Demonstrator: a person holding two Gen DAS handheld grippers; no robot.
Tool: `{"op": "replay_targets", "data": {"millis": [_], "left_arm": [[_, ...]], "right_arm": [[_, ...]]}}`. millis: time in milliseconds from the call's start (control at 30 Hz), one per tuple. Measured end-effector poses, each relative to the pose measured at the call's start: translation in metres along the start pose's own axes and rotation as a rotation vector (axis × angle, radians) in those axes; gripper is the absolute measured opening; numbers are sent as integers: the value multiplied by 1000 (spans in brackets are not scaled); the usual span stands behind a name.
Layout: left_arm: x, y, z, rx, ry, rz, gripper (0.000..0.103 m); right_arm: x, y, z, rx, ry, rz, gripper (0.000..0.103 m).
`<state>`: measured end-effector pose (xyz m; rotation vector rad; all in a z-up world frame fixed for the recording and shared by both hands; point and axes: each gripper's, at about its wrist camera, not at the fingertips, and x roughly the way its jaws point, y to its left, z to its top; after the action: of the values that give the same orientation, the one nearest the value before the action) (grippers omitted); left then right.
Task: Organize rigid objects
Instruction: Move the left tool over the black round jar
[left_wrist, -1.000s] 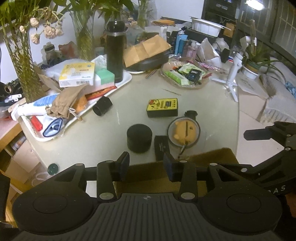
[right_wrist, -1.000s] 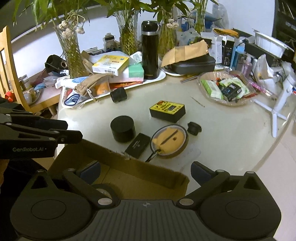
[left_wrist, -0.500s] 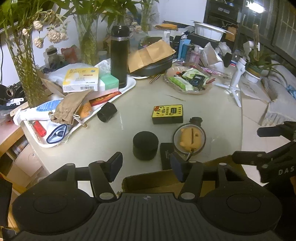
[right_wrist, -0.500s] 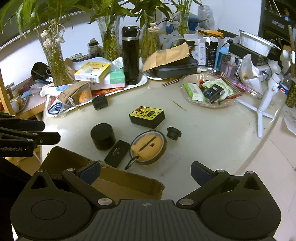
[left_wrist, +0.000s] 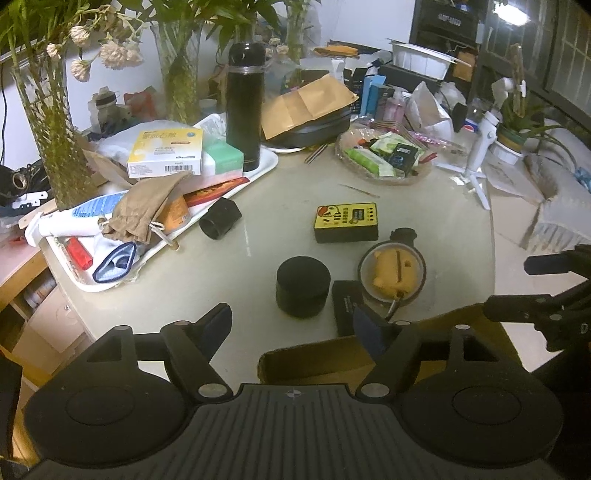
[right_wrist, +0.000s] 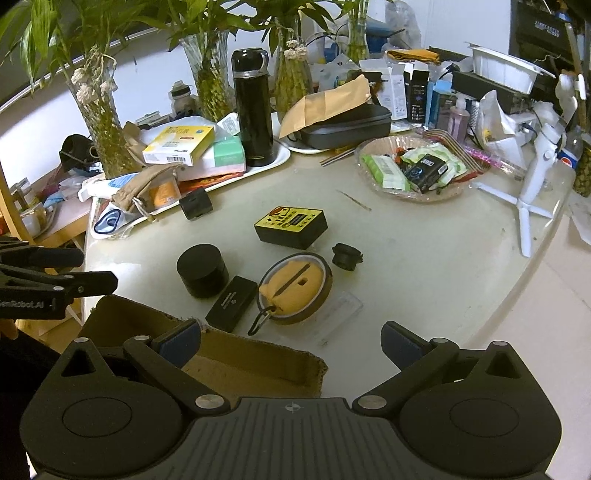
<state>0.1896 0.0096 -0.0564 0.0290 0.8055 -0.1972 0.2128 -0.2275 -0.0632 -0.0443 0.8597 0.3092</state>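
- Round pale table (left_wrist: 280, 206), cluttered at the back, small rigid items loose near the front edge.
- White tray (left_wrist: 271, 162) at left-back: black flask (left_wrist: 243, 107) upright on it, yellow-white box (left_wrist: 166, 151), tan drawstring pouch (left_wrist: 147, 210). Right view shows the flask's handle loop; left view does not.
- Open cardboard box (right_wrist: 255, 365) at the near edge of the table, under both grippers. Right view looks inside: nothing seen in the part that shows. Left view gives only the rim (left_wrist: 314, 350).
- Left gripper (left_wrist: 291, 325): jaws about two-thirds open and opening, nothing between them, over the box rim.
- Right gripper (right_wrist: 291, 343): jaws wide apart, holding nothing, over the box's right end and bare table.
- Yellow-topped black box (left_wrist: 345, 221) mid-table.
- Round case with orange insert (left_wrist: 393, 271) and a carabiner (right_wrist: 260, 321), the clip clear only in right view.
- Black round jar (left_wrist: 303, 286) left of it, upright.
- Flat black case (right_wrist: 231, 302) between jar and round case, half hidden by a finger in left view.
- Clear plastic slab (right_wrist: 336, 314) beside the round case, seen in right view only.
- Black short tube (left_wrist: 219, 223) touching the tray edge.
- Small black cap (right_wrist: 346, 255) just behind the round case.
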Motion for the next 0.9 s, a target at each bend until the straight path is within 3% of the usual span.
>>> {"op": "replay_targets", "data": {"millis": [133,500,900], "left_arm": [[4,-1,2,25,-29,7,72],[26,-4,11,56,-8,-12,73],[73,-5,18,70,102,-25,73]], "right_arm": [[2,-1,0,0,-11,15,103],[12,-7,0,8,-23,37,103],[33,-16,-15,29,-34,44,103]]}}
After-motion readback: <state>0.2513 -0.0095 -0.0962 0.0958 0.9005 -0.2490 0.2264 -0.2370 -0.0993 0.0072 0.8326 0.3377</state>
